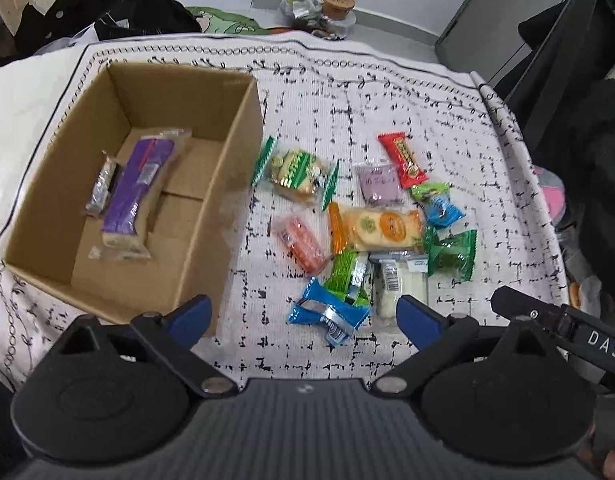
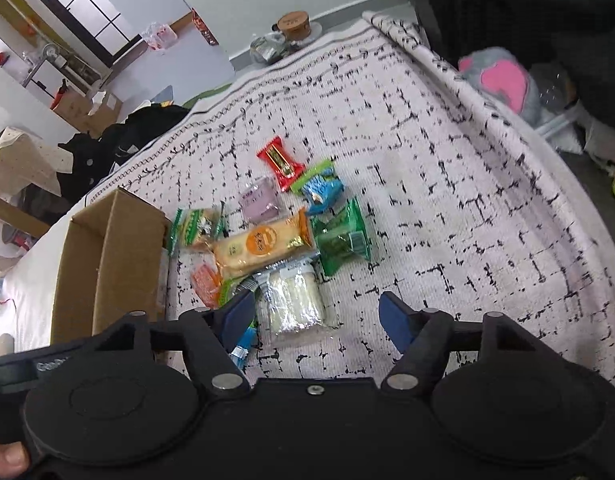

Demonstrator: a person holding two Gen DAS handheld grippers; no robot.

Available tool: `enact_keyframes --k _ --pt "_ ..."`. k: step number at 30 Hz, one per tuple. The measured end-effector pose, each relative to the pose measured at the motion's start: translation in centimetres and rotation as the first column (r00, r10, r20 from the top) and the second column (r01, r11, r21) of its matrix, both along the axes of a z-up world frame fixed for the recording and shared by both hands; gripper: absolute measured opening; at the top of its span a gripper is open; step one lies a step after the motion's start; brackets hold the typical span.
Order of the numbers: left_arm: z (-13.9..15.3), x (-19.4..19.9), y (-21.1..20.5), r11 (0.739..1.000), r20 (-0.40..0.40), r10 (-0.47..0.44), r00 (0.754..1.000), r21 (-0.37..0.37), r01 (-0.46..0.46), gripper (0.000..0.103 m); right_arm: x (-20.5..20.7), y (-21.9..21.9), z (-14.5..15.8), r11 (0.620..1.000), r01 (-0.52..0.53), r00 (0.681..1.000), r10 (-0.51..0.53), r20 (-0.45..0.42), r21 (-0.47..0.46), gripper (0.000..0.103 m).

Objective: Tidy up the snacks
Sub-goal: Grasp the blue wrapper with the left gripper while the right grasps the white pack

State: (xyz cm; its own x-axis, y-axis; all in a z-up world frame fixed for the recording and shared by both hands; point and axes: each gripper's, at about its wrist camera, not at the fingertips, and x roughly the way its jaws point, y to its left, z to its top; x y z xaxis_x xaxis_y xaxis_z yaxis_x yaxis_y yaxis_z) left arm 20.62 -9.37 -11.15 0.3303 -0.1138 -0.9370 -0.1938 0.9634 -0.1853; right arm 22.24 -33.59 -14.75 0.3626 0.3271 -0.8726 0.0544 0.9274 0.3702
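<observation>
The left gripper hangs with its blue fingers spread wide and nothing between them, low in the frame over the near end of the snack pile. The right gripper is likewise wide and empty; between its fingers, at lower centre of the right wrist view, lies the clear pack of white wafers.

That pack looks light and crinkly, its film probably slippery; a pinch across the short width at mid-body seems the safest hold. Just beyond it sit the long orange cracker pack, likely brittle inside and best taken gently across its flat faces, and a green pouch, soft and puffy. Nearest the left fingers lies a blue wrapper, with a lime green wrapper touching it. Further up are a red bar, a lilac packet and a green-edged biscuit pack.

All these rest on a patterned cloth spread over what may be a bed.

At the left of the left wrist view stands an open cardboard box. Inside it, against the left wall, lie a purple-wrapped long pack and a small dark bar beside it; the rest of its floor is bare. Most snacks, I judge, remain to be moved.
</observation>
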Motion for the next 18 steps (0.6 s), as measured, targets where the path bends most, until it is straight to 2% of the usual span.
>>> enact_keyframes --k 5,8,12,18 --pt "-2.2 0.4 -0.8 1.0 -0.046 0.004 0.999 0.001 -0.004 0.088 0.3 -0.3 -1.5 0.999 -0.016 0.999 0.018 -0.041 0.044 0.056" --pt "-3.1 0.5 -1.2 1.0 -0.053 0.0 0.999 -0.004 0.0 0.084 0.4 -0.2 -2.4 0.998 -0.025 0.998 0.029 -0.059 0.064 0.052" --pt "-4.4 1.0 -1.9 1.0 -0.073 -0.012 0.997 -0.006 0.011 0.075 0.6 0.1 -3.7 0.996 -0.032 0.996 0.039 -0.08 0.088 0.05" --pt "-6.4 1.6 -2.6 0.999 -0.103 -0.031 0.994 0.009 0.032 0.068 1.3 0.1 -5.0 0.992 -0.025 0.994 0.037 -0.098 0.121 0.05"
